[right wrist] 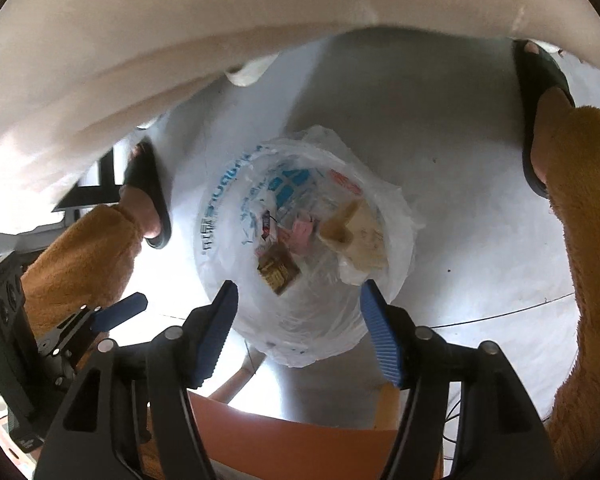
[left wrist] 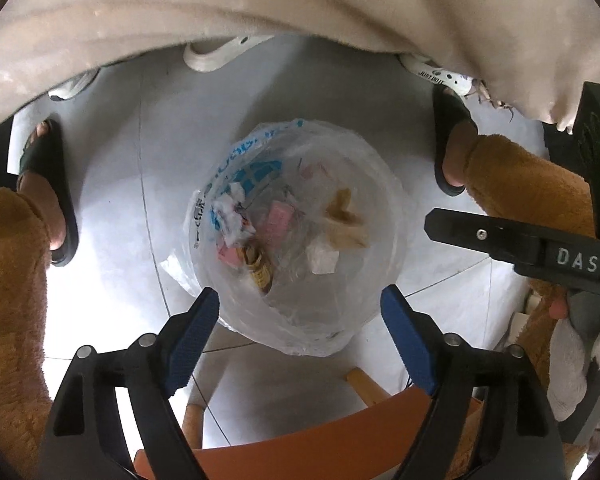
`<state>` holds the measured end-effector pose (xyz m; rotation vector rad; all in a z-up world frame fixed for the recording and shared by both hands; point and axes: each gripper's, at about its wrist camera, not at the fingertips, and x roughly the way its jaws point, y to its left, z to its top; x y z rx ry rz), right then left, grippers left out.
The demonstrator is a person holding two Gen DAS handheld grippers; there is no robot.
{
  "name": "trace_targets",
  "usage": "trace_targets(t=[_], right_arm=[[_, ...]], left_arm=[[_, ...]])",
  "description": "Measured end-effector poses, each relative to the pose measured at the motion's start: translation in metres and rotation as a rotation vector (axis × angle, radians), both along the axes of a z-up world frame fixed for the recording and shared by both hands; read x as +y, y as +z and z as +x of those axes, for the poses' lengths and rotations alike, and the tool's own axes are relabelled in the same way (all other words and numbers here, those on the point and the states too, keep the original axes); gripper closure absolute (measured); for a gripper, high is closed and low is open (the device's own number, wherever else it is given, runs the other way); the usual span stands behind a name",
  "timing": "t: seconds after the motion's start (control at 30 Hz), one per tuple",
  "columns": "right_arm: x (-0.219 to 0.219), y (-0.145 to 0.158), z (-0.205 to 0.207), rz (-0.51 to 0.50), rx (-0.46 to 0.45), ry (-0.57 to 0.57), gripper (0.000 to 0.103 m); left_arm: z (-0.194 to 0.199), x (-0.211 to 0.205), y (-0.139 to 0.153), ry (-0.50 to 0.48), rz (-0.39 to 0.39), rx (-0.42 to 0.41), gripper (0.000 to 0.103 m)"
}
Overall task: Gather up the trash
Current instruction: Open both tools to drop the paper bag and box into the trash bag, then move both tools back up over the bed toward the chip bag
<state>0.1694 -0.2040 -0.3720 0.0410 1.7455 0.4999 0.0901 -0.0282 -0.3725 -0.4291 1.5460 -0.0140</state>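
Note:
A bin lined with a clear plastic bag with blue print (left wrist: 300, 312) stands on the floor below both grippers; it also shows in the right wrist view (right wrist: 300, 332). Inside lie crumpled white paper (left wrist: 232, 216), pink scraps (left wrist: 280, 220), a brown-yellow wrapper (left wrist: 260, 268) and tan pieces (left wrist: 344, 220); the wrapper (right wrist: 278, 270) and tan pieces (right wrist: 356, 232) show in the right wrist view too. My left gripper (left wrist: 300, 316) is open and empty above the bin. My right gripper (right wrist: 298, 304) is open and empty above it.
The person's feet in black slippers (left wrist: 52, 192) (left wrist: 452, 140) stand on the grey tiled floor either side of the bin. A cloth-covered table edge (left wrist: 300, 8) arches over the top. An orange chair seat (left wrist: 320, 440) with wooden legs sits below.

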Motion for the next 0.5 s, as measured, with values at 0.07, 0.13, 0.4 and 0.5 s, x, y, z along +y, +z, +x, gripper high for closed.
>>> trace_targets(t=[0.07,0.13,0.4,0.5], right_arm=[[0.000,0.011,-0.002,0.011,-0.028,0.008,0.040],[-0.003,0.027,-0.004,0.026,-0.061,0.011,0.040],[-0.015,0.084,-0.014,0.078,-0.176,0.030,0.040],[-0.017,0.102,-0.019,0.104,-0.198,0.036,0.040]], left_arm=[[-0.002,0.001,0.010,0.002,0.004,-0.023,0.022],[-0.004,0.002,0.023,0.010,0.017,-0.052,0.022],[-0.016,0.003,0.078,0.031,0.043,-0.166,0.022],[-0.021,0.002,0.096,0.034,0.050,-0.201,0.022]])
